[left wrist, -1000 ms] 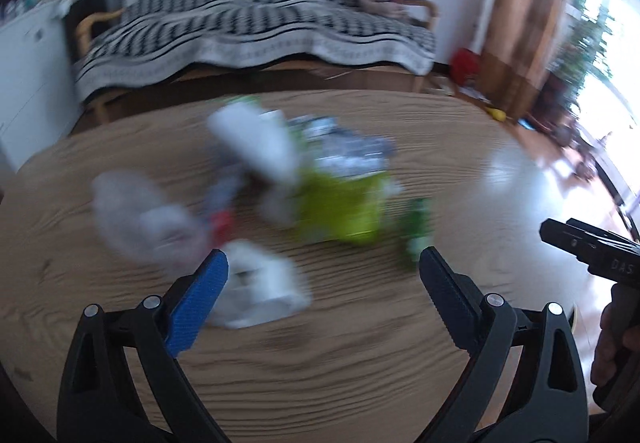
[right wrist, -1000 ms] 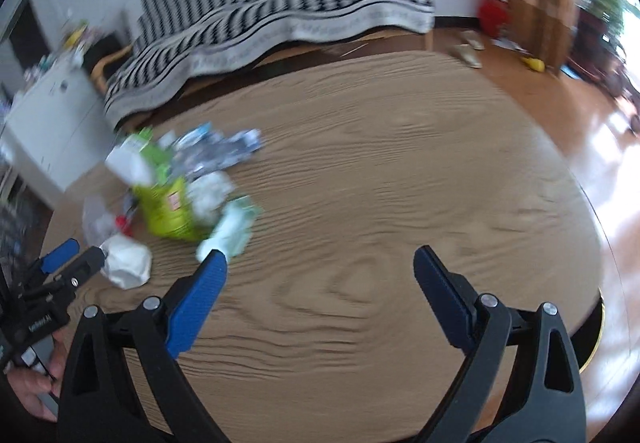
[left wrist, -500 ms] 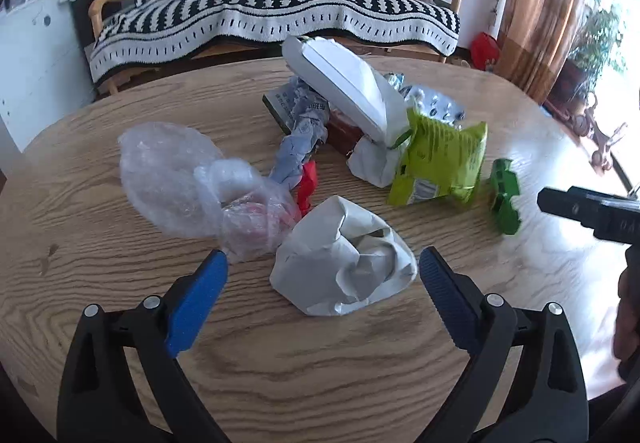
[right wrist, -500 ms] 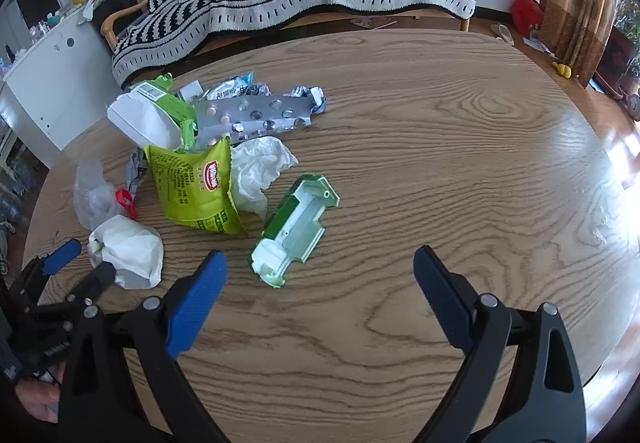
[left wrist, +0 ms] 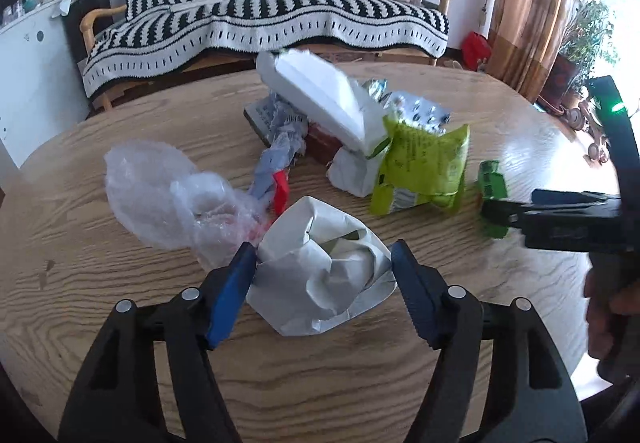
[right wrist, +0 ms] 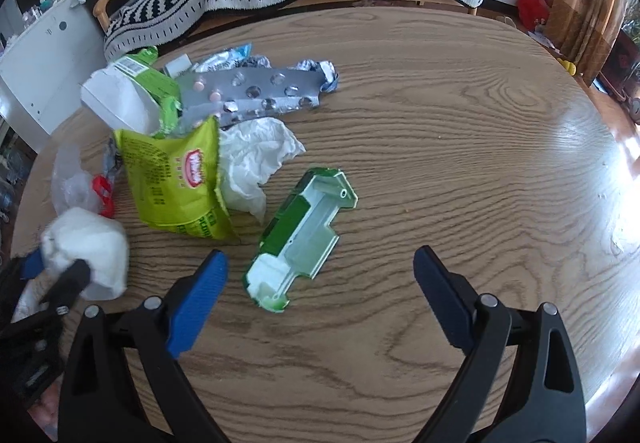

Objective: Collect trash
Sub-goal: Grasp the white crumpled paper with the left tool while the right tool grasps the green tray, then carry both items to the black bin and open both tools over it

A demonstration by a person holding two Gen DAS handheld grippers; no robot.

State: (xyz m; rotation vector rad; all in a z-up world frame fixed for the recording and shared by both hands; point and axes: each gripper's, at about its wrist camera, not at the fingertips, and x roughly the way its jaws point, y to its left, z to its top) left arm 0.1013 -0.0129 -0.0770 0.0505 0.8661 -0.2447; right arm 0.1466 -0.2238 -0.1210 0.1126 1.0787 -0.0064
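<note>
A pile of trash lies on the round wooden table (right wrist: 440, 131). My left gripper (left wrist: 322, 277) has its blue pads against both sides of a crumpled white paper wad (left wrist: 320, 275), which also shows in the right wrist view (right wrist: 86, 251). My right gripper (right wrist: 320, 279) is open above a green plastic tray (right wrist: 300, 239), which lies just ahead between the fingers, untouched. A green snack bag (right wrist: 176, 183), white tissue (right wrist: 256, 159), silver blister pack (right wrist: 256, 91), white carton (left wrist: 316, 99) and clear plastic bag (left wrist: 160, 195) lie around them.
A sofa with a black-and-white striped cover (left wrist: 272, 19) stands behind the table. A white cabinet (right wrist: 36, 55) is at the left, a brown curtain (left wrist: 528, 3) and plants at the right. The table's right half is bare wood.
My left gripper moved forward to the paper wad and closed its fingers onto it. My right gripper moved in closer over the green plastic tray and stayed open.
</note>
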